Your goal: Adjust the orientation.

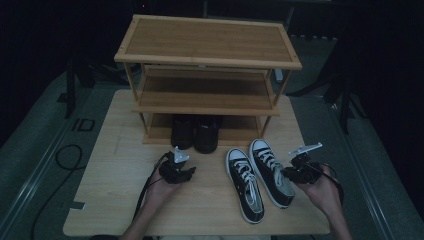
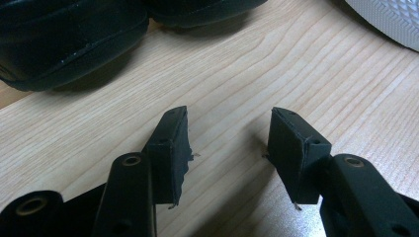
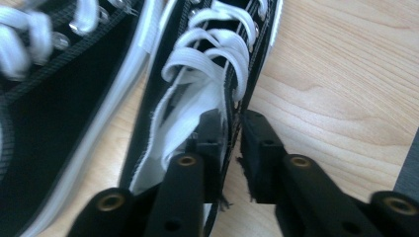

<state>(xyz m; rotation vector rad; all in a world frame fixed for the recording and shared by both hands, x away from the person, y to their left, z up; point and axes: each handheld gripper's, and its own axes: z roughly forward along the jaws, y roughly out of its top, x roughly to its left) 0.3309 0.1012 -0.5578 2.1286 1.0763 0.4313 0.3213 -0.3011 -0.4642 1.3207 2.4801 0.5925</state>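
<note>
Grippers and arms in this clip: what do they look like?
Both handheld tools, left and right, are black, each topped by a grey three-cornered plate. Each has two black jaws with square, frayed pads and brass-coloured rivets at the pivots. Dark cables trail back along the forearms, which are bare, with no sleeves in view.

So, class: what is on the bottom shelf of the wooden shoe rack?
A pair of dark shoes stands on the shoe rack's bottom shelf, toes pointing out towards the person. Their heels and the back of that shelf lie in shadow under the middle shelf, so anything behind them is hidden.
</note>
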